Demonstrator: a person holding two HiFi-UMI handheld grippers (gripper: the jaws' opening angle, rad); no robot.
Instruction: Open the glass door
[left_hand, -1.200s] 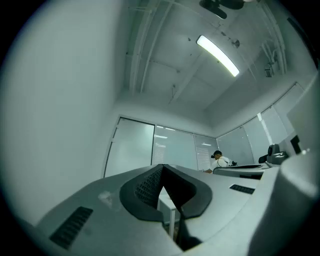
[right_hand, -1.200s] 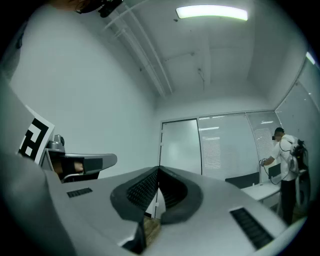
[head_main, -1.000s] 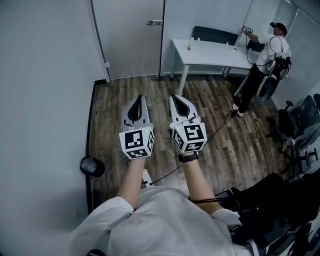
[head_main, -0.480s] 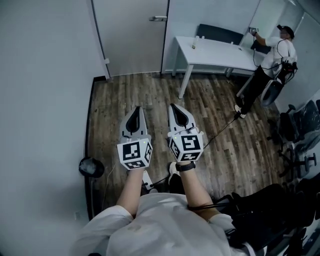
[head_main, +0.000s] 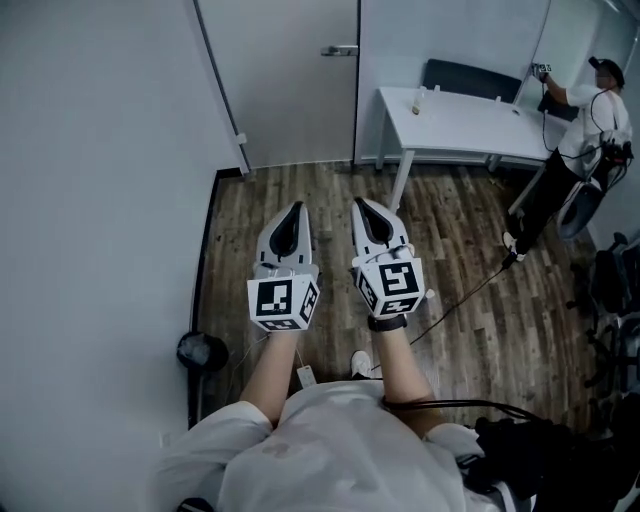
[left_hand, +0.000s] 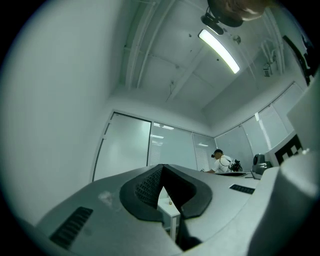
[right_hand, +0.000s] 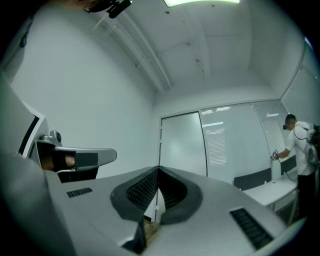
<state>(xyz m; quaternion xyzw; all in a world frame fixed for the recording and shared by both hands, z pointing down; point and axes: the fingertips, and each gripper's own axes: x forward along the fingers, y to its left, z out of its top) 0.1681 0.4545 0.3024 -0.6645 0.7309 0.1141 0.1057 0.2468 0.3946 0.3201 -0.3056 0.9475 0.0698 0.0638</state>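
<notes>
We are on the approach, left gripper (head_main: 292, 209) and right gripper (head_main: 364, 204) both with jaws closed and empty, well short of the glass door (head_main: 285, 90) ahead, and next we judge its handle (head_main: 340, 50) must be reached.

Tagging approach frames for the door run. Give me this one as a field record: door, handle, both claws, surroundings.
door: glass door, looks closed
handle: at the door's right edge, untouched
left claw: shut, empty, short of the door
right claw: shut, empty, beside the left
surroundings: white table right of the door, a person at its far end
</notes>
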